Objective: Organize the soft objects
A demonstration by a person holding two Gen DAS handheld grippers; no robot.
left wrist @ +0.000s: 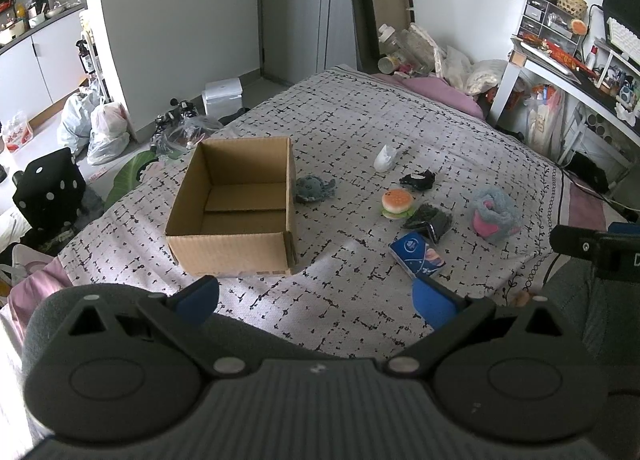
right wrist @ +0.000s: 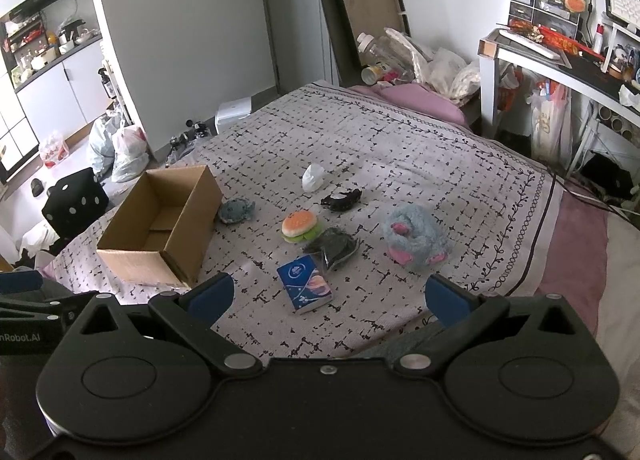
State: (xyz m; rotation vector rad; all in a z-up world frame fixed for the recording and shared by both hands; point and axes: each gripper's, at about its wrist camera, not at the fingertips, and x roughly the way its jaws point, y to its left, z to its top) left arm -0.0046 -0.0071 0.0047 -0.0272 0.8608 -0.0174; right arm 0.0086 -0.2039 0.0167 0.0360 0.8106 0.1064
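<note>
An open, empty cardboard box (left wrist: 232, 207) (right wrist: 160, 227) stands on the bed's left. Soft objects lie to its right: a grey plush turtle (left wrist: 314, 187) (right wrist: 237, 211) touching the box, a white soft piece (left wrist: 385, 157) (right wrist: 313, 176), a black item (left wrist: 418, 180) (right wrist: 341, 199), a burger toy (left wrist: 397, 203) (right wrist: 301, 225), a dark green pouch (left wrist: 430, 219) (right wrist: 332, 246), a blue tissue pack (left wrist: 417, 254) (right wrist: 306, 283) and a blue-pink fluffy plush (left wrist: 495, 213) (right wrist: 416, 236). My left gripper (left wrist: 316, 296) and right gripper (right wrist: 328, 296) are open and empty, above the bed's near edge.
The patterned bedspread (left wrist: 360, 119) covers the bed. A black dotted cube (left wrist: 50, 187) and plastic bags (left wrist: 100, 127) sit on the floor at left. A cluttered white desk (right wrist: 560, 67) stands at right. Bottles and bags (right wrist: 400, 59) pile at the bed's head.
</note>
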